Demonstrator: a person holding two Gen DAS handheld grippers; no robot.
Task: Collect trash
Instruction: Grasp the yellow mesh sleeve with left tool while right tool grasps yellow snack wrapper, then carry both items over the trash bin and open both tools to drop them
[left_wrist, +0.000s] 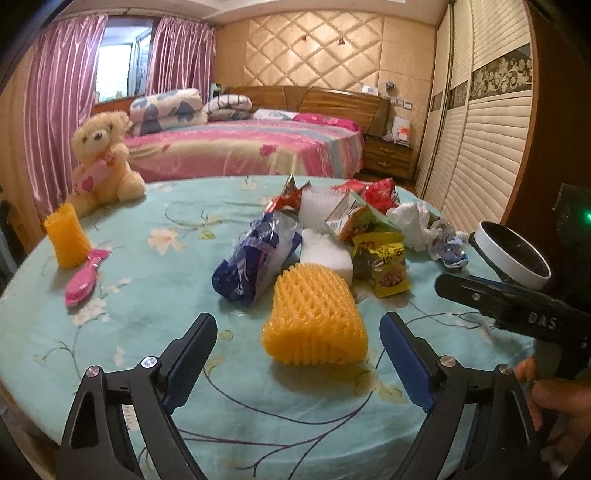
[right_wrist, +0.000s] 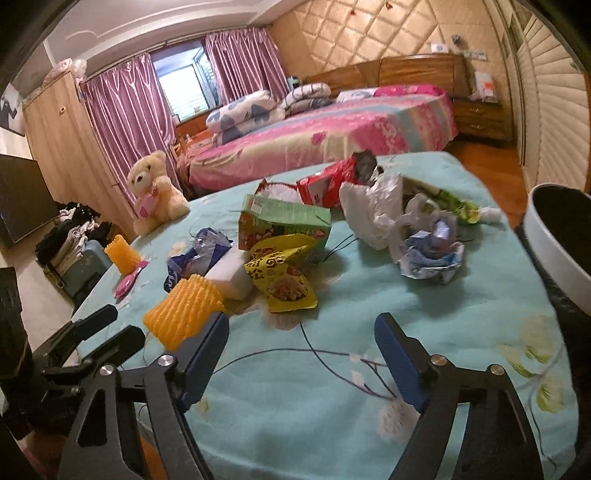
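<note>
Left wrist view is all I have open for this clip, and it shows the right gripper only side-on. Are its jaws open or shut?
Observer: Open. The right wrist view shows the right gripper with its jaws spread and nothing held between them.
Operator: Which trash lies nearest ahead of it?
Observer: The yellow snack wrapper, just beyond the jaws. It rests in front of a green carton that lies on its side.
Operator: Is there anything off the table to the left that I miss?
Observer: A pile of folded clothes sits on the floor, below the table edge.
</note>
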